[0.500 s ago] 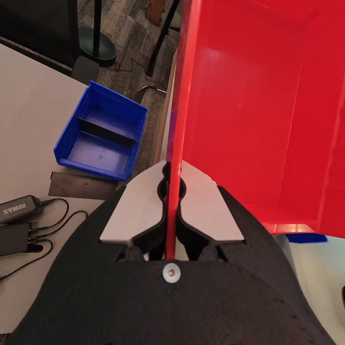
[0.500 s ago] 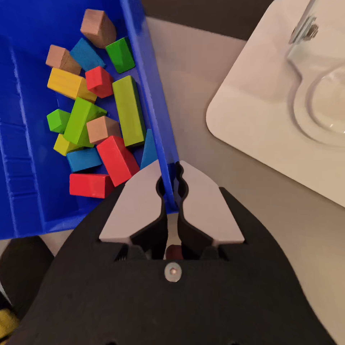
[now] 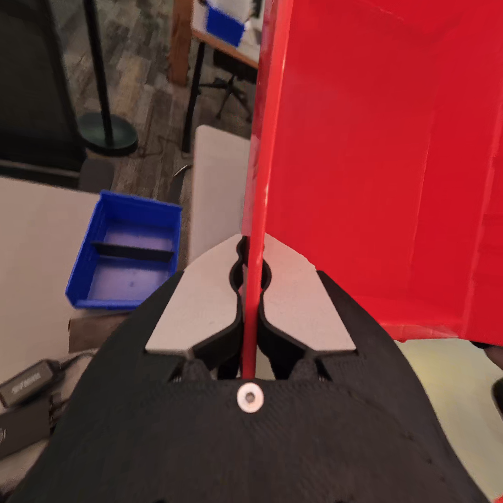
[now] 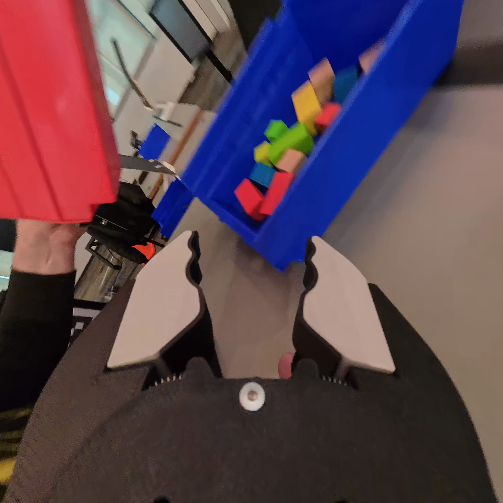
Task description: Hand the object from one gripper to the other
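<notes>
Handover pending: left gripper [image 3: 251,261] clamps the red bin [image 3: 381,163] by its wall, while right gripper [image 4: 251,261], jaws wide and bare, must reach across and grip it.

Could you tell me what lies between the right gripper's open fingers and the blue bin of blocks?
Only bare grey tabletop, as the right wrist view shows.

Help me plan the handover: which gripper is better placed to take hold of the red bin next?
The right gripper: its jaws stand wide open and empty. The left gripper is already clamped on the red bin wall, so it can only give.
</notes>
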Available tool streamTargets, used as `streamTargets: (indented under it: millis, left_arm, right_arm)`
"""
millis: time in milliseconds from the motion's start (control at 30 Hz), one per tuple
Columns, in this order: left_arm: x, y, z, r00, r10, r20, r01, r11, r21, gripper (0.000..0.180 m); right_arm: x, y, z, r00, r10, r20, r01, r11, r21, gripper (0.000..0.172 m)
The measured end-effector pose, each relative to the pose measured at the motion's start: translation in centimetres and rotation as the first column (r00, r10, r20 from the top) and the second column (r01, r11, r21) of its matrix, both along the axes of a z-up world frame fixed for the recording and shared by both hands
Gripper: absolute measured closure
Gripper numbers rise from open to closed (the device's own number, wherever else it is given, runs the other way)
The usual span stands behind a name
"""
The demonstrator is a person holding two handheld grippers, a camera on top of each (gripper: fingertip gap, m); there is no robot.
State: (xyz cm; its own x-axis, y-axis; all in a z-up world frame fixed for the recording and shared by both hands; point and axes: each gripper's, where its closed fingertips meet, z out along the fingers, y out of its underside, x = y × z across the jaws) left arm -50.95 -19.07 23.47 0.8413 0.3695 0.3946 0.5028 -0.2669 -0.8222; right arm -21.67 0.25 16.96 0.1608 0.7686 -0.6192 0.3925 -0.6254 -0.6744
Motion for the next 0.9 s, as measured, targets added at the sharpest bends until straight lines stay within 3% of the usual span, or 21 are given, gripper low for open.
streamTargets:
  millis: [33, 133, 233, 300, 400, 467, 533, 633, 700, 767, 900]
  left_arm:
    - [1.5, 0.8, 1.7, 0.998, -0.057, -0.029, 0.058, 0.998, 0.026, 0.176]
    - [9.2, 4.5, 6.8, 0.938, -0.328, -0.115, 0.339, 0.937, 0.087, 0.176]
    - [20.0, 9.3, 9.6, 0.78, -0.601, -0.172, 0.618, 0.783, 0.071, 0.176]
    - [28.3, 13.1, 9.2, 0.642, -0.749, -0.161, 0.763, 0.646, 0.039, 0.176]
    - [40.6, 19.1, 5.9, 0.457, -0.887, -0.062, 0.889, 0.457, 0.013, 0.177]
    - [47.2, 23.6, 2.7, 0.388, -0.922, 0.009, 0.922, 0.388, 0.008, 0.177]
    - [52.5, 28.5, -1.0, 0.387, -0.918, 0.091, 0.922, 0.388, -0.005, 0.176]
    - [58.1, 35.4, -6.6, 0.456, -0.87, 0.187, 0.889, 0.455, -0.053, 0.176]
    - [60.7, 38.9, -9.7, 0.517, -0.828, 0.216, 0.856, 0.508, -0.097, 0.176]
    - [63.0, 41.5, -12.4, 0.545, -0.791, 0.277, 0.837, 0.534, -0.121, 0.175]
    - [65.5, 44.9, -16.0, 0.59, -0.731, 0.343, 0.802, 0.58, -0.146, 0.175]
  right_arm:
    - [1.6, -0.6, 2.0, 0.999, 0.017, -0.05, -0.014, 0.999, 0.044, 0.101]
    - [8.5, -0.6, 6.7, 0.984, -0.019, -0.178, 0.044, 0.99, 0.137, 0.106]
    - [18.0, 2.4, 8.3, 0.962, -0.178, -0.209, 0.216, 0.96, 0.176, 0.114]
    - [25.4, 5.4, 7.3, 0.933, -0.323, -0.157, 0.35, 0.916, 0.195, 0.116]
    - [36.9, 9.2, 4.6, 0.838, -0.542, -0.054, 0.542, 0.821, 0.178, 0.113]
    - [44.1, 11.0, 4.1, 0.738, -0.672, -0.063, 0.673, 0.724, 0.15, 0.108]
    - [50.3, 12.4, 4.0, 0.622, -0.777, -0.092, 0.78, 0.607, 0.15, 0.108]
    - [54.8, 14.0, 5.3, 0.515, -0.822, -0.244, 0.855, 0.511, 0.082, 0.099]
    - [54.8, 15.4, 6.2, 0.501, -0.794, -0.344, 0.853, 0.519, 0.046, 0.093]
    - [52.6, 16.9, 6.3, 0.533, -0.744, -0.404, 0.807, 0.591, -0.024, 0.081]
    - [49.0, 21.4, 3.4, 0.589, -0.731, -0.345, 0.783, 0.621, 0.023, 0.055]
